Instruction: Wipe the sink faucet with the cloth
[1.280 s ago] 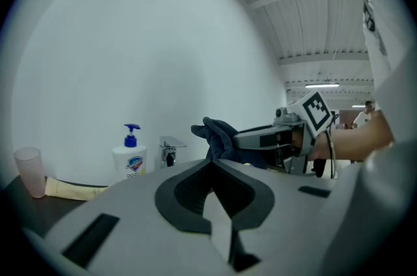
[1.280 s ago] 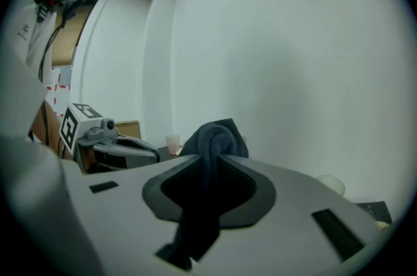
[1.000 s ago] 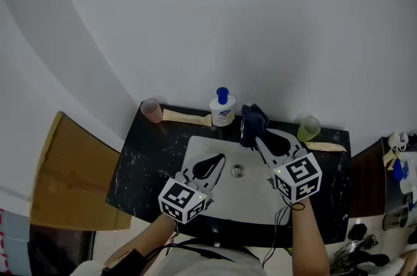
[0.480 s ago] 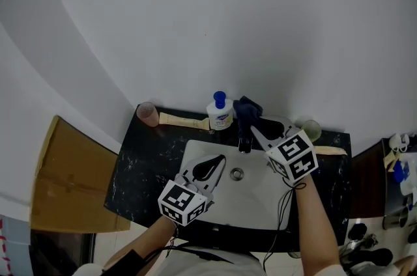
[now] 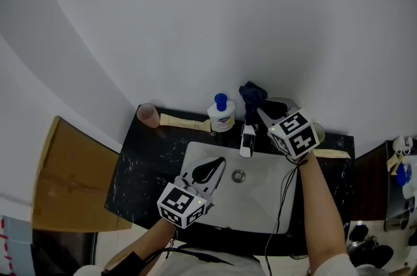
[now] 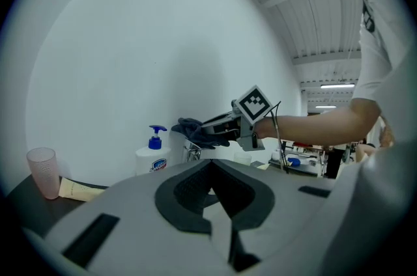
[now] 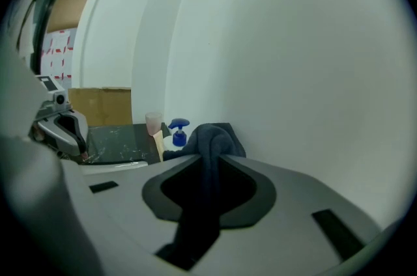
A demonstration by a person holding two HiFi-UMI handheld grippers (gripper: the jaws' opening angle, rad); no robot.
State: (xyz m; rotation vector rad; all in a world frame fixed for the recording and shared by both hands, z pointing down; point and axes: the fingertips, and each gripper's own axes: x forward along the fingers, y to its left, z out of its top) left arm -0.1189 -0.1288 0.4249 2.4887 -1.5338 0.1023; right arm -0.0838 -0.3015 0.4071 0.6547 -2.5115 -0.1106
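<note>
Right gripper [image 5: 259,110] is clamping a dark blue cloth [image 5: 252,93] just above the chrome sink faucet [image 5: 247,139], while left gripper [image 5: 217,164], jaws together and empty, is hovering over the white basin [image 5: 254,203]. A wide sweep risks toppling the white, blue-capped soap bottle [image 5: 221,114] crowding the faucet; a pink cup [image 5: 149,114] is standing well clear.

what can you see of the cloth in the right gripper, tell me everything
The cloth is dark navy, soft and bunched, and looks like thick fabric. The right gripper is shut on it: a strip runs back between the jaws, and a crumpled wad bulges past the tips. It is held in the air close to the white wall, just above the faucet. Whether it touches the faucet cannot be told.
</note>
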